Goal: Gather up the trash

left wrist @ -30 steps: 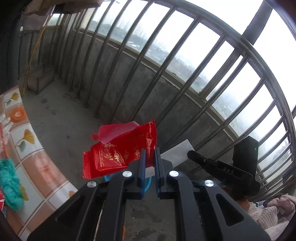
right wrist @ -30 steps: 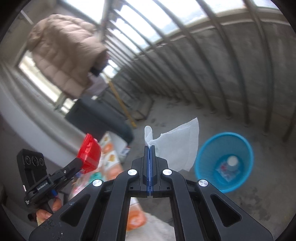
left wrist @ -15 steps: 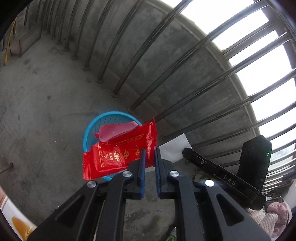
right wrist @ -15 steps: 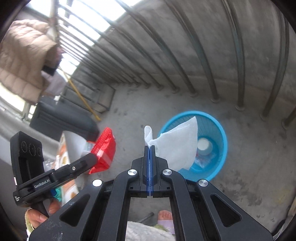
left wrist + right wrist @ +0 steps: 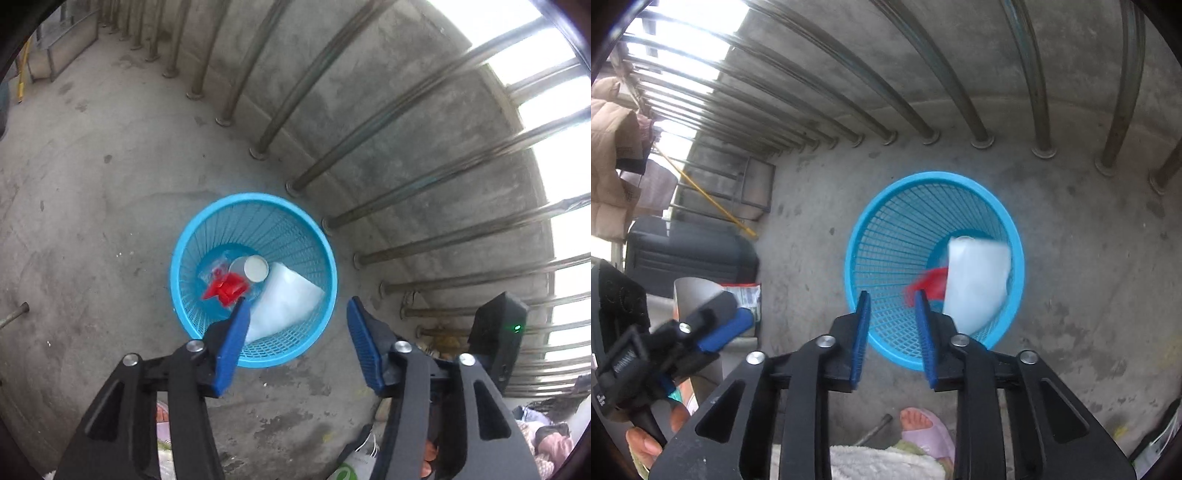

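Now both go: the left gripper [image 5: 295, 317] and right gripper [image 5: 892, 306] are opening, nothing between them, while red wrapper [image 5: 227, 288] and white tissue [image 5: 284, 299] lie inside the blue basket [image 5: 258, 201].

You are looking down at a stained grey concrete floor [image 5: 92, 184]. Metal railing bars [image 5: 406, 110] stand along a low concrete wall [image 5: 960, 55], with bright daylight behind them. In your right view a beige padded jacket [image 5: 613, 147] hangs at the far left, a yellow pole [image 5: 709, 199] leans by the bars, a dark bin [image 5: 687, 254] sits below, and a lilac slipper [image 5: 927, 432] shows at the bottom.
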Available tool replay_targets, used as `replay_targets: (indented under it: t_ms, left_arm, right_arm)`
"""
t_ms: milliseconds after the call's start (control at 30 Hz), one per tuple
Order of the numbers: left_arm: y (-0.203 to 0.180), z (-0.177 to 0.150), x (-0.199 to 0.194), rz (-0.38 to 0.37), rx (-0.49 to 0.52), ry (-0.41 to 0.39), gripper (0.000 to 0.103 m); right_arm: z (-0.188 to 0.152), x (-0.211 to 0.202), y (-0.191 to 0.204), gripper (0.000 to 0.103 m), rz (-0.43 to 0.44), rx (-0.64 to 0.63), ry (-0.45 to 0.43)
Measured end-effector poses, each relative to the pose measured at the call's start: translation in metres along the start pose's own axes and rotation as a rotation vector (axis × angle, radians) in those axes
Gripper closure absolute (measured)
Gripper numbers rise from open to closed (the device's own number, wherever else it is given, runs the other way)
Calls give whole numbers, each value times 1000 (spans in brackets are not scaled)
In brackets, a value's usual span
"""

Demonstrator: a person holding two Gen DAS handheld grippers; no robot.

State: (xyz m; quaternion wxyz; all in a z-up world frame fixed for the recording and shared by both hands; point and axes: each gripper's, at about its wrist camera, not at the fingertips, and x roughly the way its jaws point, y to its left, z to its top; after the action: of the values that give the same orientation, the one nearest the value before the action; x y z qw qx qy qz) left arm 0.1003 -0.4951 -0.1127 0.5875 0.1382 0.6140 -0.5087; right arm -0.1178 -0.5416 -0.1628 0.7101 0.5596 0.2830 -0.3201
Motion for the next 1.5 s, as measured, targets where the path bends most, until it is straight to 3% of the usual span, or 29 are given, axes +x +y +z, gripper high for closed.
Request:
replay_targets:
  t_ms: [167,367,500,700,933,1233,1500]
  left_arm:
    - [-5,-10,-38,13,20,-88,47]
    - [-12,-42,-111,29,52,-214,46]
    - [-6,-76,-178,94,62,-322,41]
    - [21,-133,-271,178,21,-504,36]
    - [68,-213,-341,243,-94,-657,31]
    - [121,-287,-385,249,-216,-753,28]
    - [151,-309,-411,256,-206,-769,26]
  right_arm:
    - [-3,-15,3,64,-4,-41,-6]
    - [-12,-27,24,53,39,-110,-8]
    - [-17,-28,59,50,80,-202,22]
    - [-27,-33,141,43,188,-376,60]
    - [-50,-45,216,35,291,-533,82]
    - [-94,-46,262,30,345,-619,139]
    - [-128,-46,292,29,397,-622,194]
